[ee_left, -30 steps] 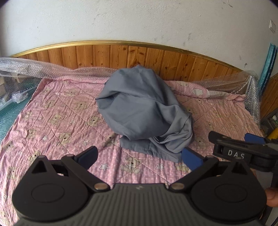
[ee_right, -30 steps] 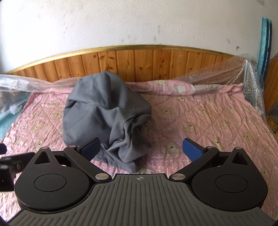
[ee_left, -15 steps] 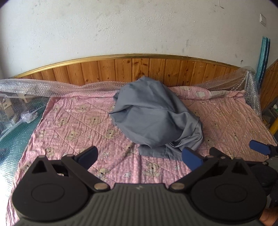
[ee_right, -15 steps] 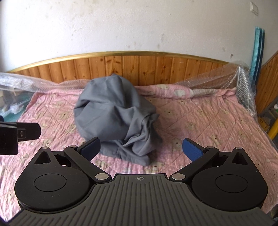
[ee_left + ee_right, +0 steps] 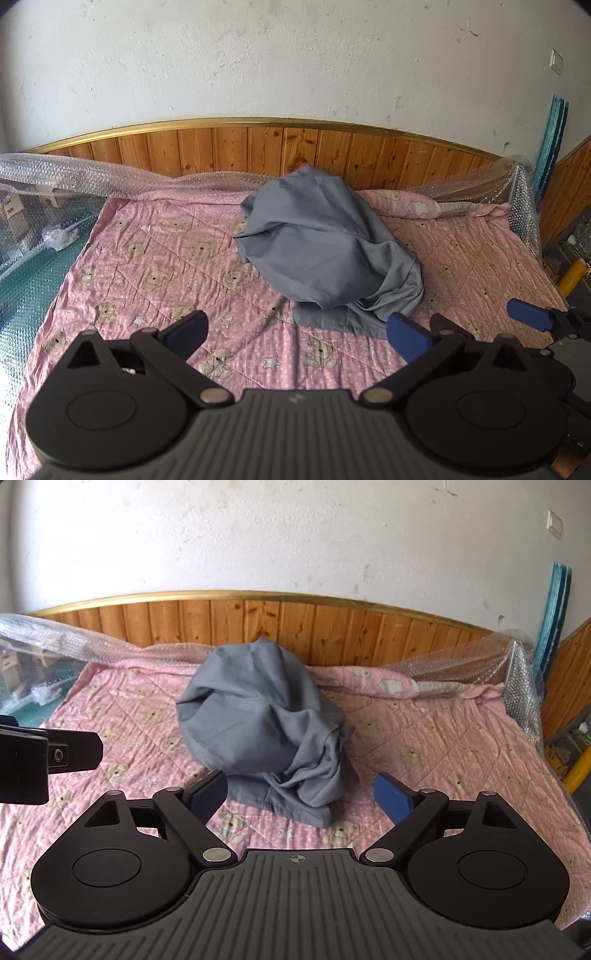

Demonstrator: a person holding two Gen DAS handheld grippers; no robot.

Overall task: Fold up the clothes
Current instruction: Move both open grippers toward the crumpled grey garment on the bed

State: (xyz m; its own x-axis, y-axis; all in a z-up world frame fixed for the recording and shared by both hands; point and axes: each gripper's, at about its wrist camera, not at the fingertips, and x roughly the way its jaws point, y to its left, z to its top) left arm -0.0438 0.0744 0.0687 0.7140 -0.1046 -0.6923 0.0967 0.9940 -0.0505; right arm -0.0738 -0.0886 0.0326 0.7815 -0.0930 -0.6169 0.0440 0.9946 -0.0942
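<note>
I hold a hand-held gripper in each hand above the near edge of a bed (image 5: 155, 258), both pointing down and forward at it. My left hand-held gripper (image 5: 297, 334) has its two blue-padded fingers spread wide with nothing between them. My right hand-held gripper (image 5: 301, 794) also stands wide, its jaws closing a little at this moment, and they grip nothing; the pads are apart from the cloth. In the left wrist view part of the right tool shows at the right edge, and in the right wrist view part of the left tool shows at the left edge.

The grey garment (image 5: 325, 251) lies in a crumpled, unfolded heap around the middle of the bed, its far end rising up toward the wooden headboard (image 5: 258, 151), its near end bunched into folds on the pink quilt (image 5: 443, 746) printed with bears and stars. Bubble wrap (image 5: 66, 173) runs along the far and side edges of the bed. A white, marked wall (image 5: 258, 535) stands behind the headboard
</note>
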